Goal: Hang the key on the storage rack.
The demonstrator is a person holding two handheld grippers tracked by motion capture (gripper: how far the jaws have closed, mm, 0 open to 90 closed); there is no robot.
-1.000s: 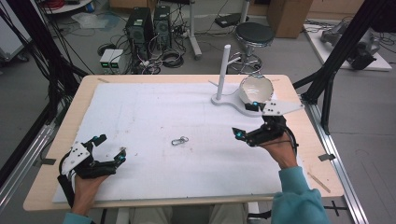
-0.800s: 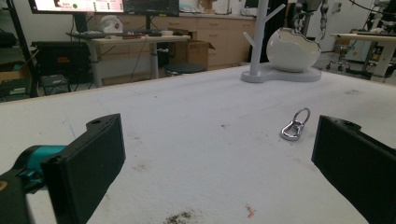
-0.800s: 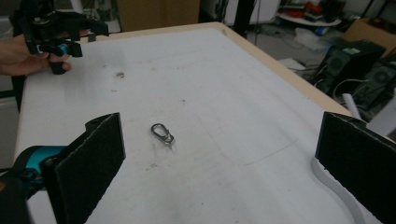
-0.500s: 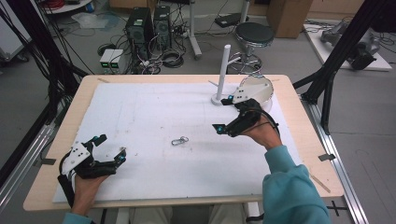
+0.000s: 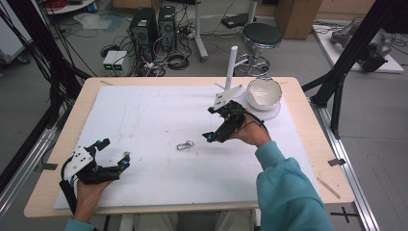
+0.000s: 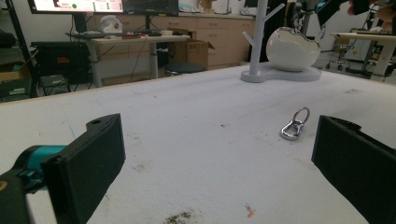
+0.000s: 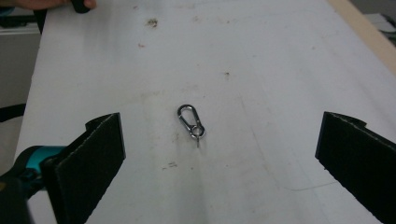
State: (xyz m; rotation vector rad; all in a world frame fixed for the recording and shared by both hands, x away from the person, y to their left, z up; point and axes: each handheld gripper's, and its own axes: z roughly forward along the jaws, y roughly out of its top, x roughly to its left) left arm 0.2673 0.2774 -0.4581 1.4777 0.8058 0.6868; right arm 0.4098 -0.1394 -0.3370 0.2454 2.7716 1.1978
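— So, where was the carabiner (image 5: pixel 184 145)?
— Flat on the white worktop (image 5: pixel 154 115), near its middle, nothing touching it.
— And the right gripper (image 5: pixel 217 129)?
— Just beside it, toward the right edge, raised off the worktop with jaws spread wide.
— The left gripper (image 5: pixel 114 154)?
— At the near left corner, jaws parted too, empty. A white bowl (image 5: pixel 263 91) sat by the far right corner.

White-topped table (image 5: pixel 144 120) with carabiner (image 5: pixel 184 145), bowl stand (image 5: pixel 240 91).
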